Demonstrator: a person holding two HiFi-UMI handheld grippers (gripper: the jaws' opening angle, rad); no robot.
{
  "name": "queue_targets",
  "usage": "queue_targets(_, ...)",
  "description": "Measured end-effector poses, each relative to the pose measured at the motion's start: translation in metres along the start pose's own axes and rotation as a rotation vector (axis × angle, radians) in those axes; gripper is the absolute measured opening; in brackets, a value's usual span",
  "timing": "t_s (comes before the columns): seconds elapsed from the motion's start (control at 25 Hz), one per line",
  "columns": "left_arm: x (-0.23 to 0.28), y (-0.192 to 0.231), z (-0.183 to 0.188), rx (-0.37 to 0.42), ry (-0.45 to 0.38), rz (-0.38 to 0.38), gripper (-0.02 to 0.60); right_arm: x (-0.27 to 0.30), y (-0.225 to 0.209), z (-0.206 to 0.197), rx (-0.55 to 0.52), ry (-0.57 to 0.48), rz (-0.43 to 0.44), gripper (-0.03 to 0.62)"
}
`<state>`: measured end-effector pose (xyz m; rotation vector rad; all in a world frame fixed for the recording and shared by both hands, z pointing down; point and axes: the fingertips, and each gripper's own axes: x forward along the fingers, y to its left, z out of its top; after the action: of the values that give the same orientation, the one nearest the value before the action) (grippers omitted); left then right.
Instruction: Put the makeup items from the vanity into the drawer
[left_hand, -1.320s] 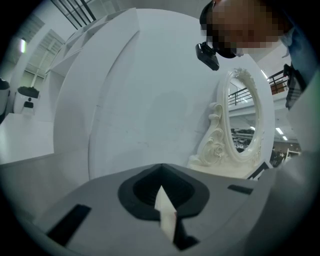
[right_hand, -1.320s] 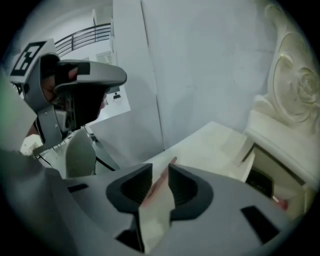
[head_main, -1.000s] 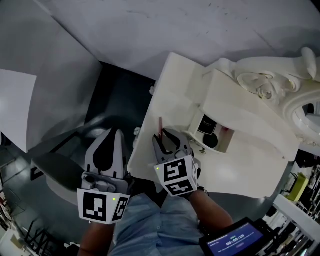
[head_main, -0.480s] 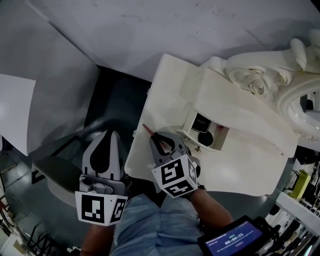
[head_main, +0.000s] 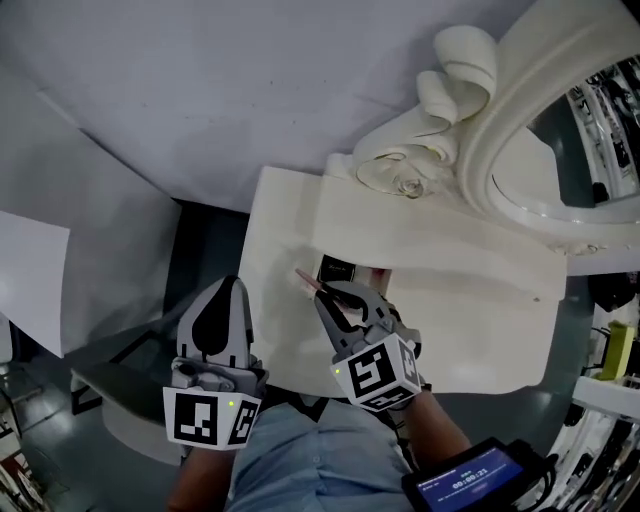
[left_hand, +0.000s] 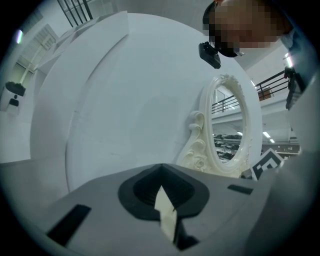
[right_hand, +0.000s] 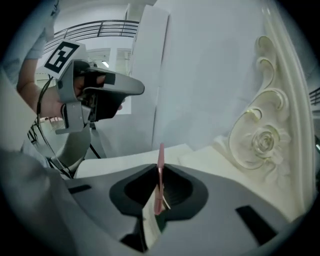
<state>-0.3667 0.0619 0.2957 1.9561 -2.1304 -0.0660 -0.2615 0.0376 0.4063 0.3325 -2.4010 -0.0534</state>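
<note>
My right gripper (head_main: 322, 291) is shut on a thin pink makeup pencil (head_main: 306, 279), after its jaws have just been closing on it. The pencil (right_hand: 160, 172) stands upright between the pads, its tip poking out past them. It hangs over the cream vanity top (head_main: 277, 250), just in front of the small open drawer (head_main: 337, 270), which holds a dark compact. My left gripper (head_main: 229, 287) hovers shut and empty to the left of the vanity, over the floor. The oval mirror (left_hand: 227, 131) shows ahead of it.
The ornate carved mirror frame (head_main: 455, 110) and a raised shelf (head_main: 450, 270) stand above the drawer. White panels (head_main: 200, 90) close off the back. A tablet (head_main: 470, 485) sits at the lower right, with shelving (head_main: 612, 360) beyond. Dark floor (head_main: 205, 250) lies left of the vanity.
The right gripper closed on the pink pencil that stood on the vanity top and lifted it toward the drawer. The left gripper rose too. The head view swung up toward the mirror.
</note>
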Motion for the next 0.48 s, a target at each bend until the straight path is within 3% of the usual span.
queue_targets(0.32,0.025,-0.048,-0.010,0.028,0.047,-0.074,-0.002,-0.013,-0.022,-0.062,-0.070,0.120,0.044,0.041)
queue_targets(0.48,0.032,-0.057,-0.017,0.042,0.081,-0.086,-0.002,-0.011,-0.031,-0.066,0.003,0.082,0.012,0.081)
